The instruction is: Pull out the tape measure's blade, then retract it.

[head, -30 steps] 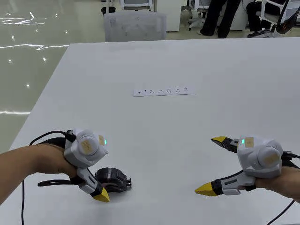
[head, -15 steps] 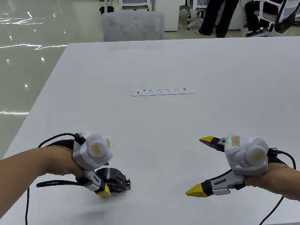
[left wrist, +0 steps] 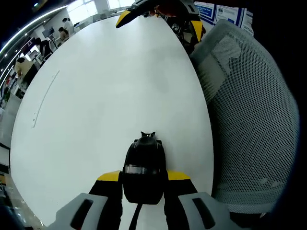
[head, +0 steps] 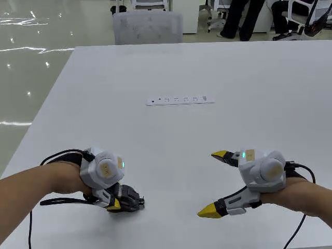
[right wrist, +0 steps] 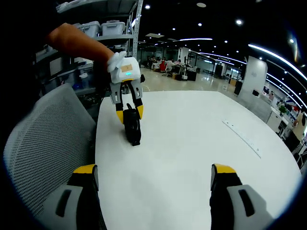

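White tabletop (head: 171, 140) stretches ahead of you, with a power strip (head: 180, 99) lying flat further back. Your left gripper (left wrist: 143, 176) is clamped on the black tape measure (left wrist: 143, 160), which sits on the table near its front left edge, its body between the yellow-tipped jaws. Your right gripper (head: 213, 182) hovers well apart to the right, jaws spread wide, holding nothing.

Inside the left gripper (left wrist: 144, 176), the tape measure (left wrist: 143, 155) is showing matt black plastic; the table (left wrist: 105, 86) beneath is looking smooth.
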The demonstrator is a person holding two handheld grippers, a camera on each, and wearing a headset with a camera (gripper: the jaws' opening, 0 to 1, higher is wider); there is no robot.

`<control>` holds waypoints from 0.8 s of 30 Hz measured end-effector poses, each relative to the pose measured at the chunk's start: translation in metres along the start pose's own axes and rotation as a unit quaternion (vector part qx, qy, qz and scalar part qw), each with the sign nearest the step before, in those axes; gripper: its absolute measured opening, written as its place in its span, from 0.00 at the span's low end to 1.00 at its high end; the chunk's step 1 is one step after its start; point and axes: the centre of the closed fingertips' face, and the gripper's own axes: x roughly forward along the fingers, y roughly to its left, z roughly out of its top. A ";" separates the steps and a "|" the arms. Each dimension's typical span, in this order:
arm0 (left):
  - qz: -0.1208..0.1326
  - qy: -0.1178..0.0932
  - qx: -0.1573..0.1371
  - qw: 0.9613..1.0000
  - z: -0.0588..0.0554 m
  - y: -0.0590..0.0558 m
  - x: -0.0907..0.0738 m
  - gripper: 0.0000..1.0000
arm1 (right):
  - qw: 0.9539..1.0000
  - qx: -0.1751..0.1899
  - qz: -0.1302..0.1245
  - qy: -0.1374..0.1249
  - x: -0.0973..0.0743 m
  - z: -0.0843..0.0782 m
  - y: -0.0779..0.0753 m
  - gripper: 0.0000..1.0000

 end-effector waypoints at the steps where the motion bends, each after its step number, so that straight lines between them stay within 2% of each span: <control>1: 0.001 0.000 0.002 1.000 0.000 0.000 0.000 0.30 | 1.000 0.003 0.006 0.000 0.002 0.000 0.001 0.98; 3: 0.003 -0.001 -0.009 1.000 0.000 0.001 0.000 0.30 | 1.000 0.000 0.009 -0.001 0.006 0.002 0.002 0.97; 10: 0.007 -0.002 -0.017 1.000 -0.001 0.002 0.000 0.30 | 1.000 -0.010 0.029 -0.001 0.023 0.009 0.009 0.92; 12: 0.008 0.000 -0.023 1.000 -0.001 0.002 0.000 0.30 | 0.999 -0.009 0.032 0.002 0.031 0.007 0.009 0.91; 14: 0.010 -0.001 -0.029 1.000 -0.001 0.003 0.000 0.30 | 0.999 0.015 0.041 0.007 0.040 0.002 0.010 0.91; 16: 0.012 -0.003 -0.039 0.999 -0.001 0.003 0.000 0.30 | 0.999 0.013 0.043 0.011 0.047 -0.001 0.010 0.89; 20: 0.010 -0.007 -0.037 0.999 -0.001 0.003 0.001 0.30 | 0.999 0.009 0.048 0.022 0.063 -0.005 0.013 0.87; 24: 0.009 -0.009 -0.040 0.999 -0.001 0.003 0.001 0.30 | 0.998 0.017 0.060 0.026 0.077 -0.002 0.015 0.84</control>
